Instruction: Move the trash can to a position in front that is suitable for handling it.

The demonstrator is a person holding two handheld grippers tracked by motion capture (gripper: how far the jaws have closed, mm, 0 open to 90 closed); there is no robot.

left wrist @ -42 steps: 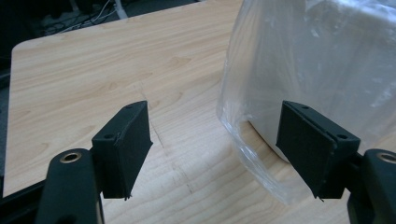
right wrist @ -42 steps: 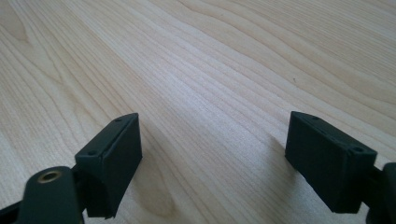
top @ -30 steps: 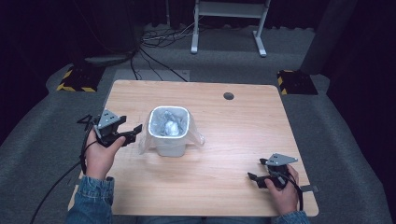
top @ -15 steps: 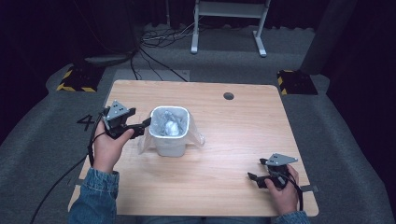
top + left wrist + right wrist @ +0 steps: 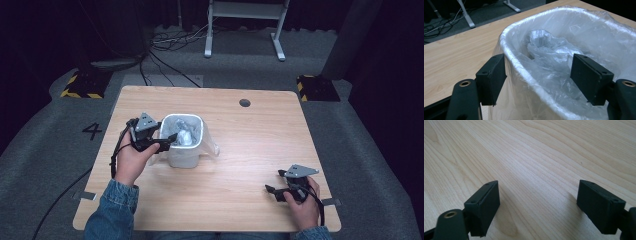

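A small white bin (image 5: 185,159) lined with a clear plastic bag (image 5: 212,148) stands left of the table's middle. My left gripper (image 5: 169,141) is at the bin's left rim, open. In the left gripper view its jaws straddle the rim (image 5: 511,55): one finger (image 5: 491,77) is outside the wall, the other is inside above the crumpled bag (image 5: 546,50), and neither pad presses on anything. My right gripper (image 5: 274,192) lies near the table's front right corner, open, with bare wood (image 5: 536,170) between its jaws.
The wooden table (image 5: 250,145) has a round cable hole (image 5: 244,103) at the back. Beyond it on the grey floor stand a white metal frame (image 5: 245,15), loose cables (image 5: 170,40) and two yellow-and-black blocks (image 5: 80,85).
My left hand has moved right and toward the bin, bringing its open jaws from beside the bin to over its left rim. The right hand has kept still.
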